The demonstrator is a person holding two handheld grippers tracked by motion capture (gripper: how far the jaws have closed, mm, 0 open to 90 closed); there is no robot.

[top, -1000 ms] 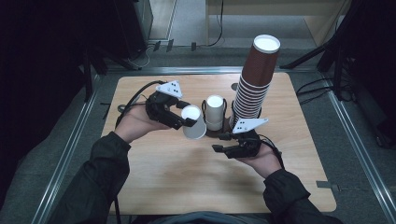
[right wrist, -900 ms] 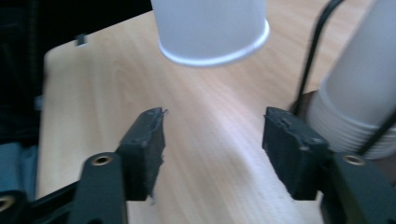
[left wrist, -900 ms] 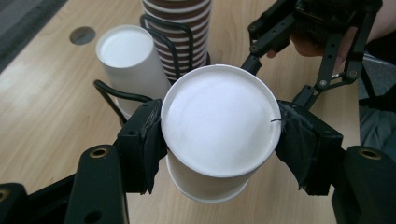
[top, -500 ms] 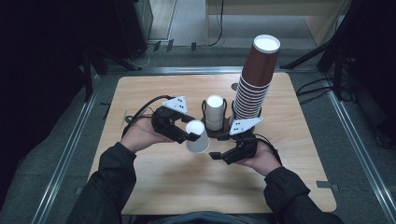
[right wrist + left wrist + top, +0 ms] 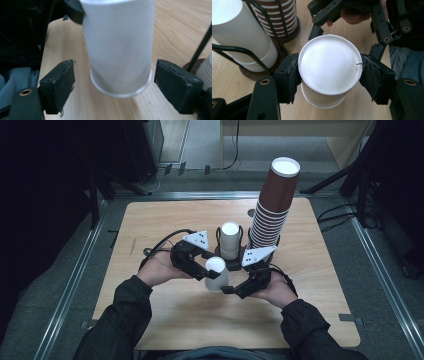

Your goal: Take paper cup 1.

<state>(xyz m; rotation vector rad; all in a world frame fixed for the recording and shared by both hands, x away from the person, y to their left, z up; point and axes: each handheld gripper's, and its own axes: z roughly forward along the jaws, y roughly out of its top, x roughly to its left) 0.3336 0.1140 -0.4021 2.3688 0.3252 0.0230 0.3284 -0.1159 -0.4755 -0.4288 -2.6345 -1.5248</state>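
Observation:
A white paper cup [image 5: 216,273] hangs upside down, base up and rim down, just above the wooden table [image 5: 150,220]. My left gripper [image 5: 209,270] is shut on it. In the left gripper view the pads [image 5: 288,75] press both sides of the cup [image 5: 329,67] near its base. My right gripper [image 5: 231,288] stands open at the cup's lower part. Its jaws have just been opening. In the right gripper view the cup [image 5: 120,50] hangs between the two pads [image 5: 58,85], with a gap on each side.
A short stack of white cups [image 5: 230,240] sits in a black wire holder behind the grippers. A tall stack of brown cups [image 5: 272,205] rises to its right. Metal rails and cables line the table's edges.
The left gripper has carried the white cup down and toward the person, in between the right gripper's jaws. Those jaws have spread wider. The right hand has stayed in place.

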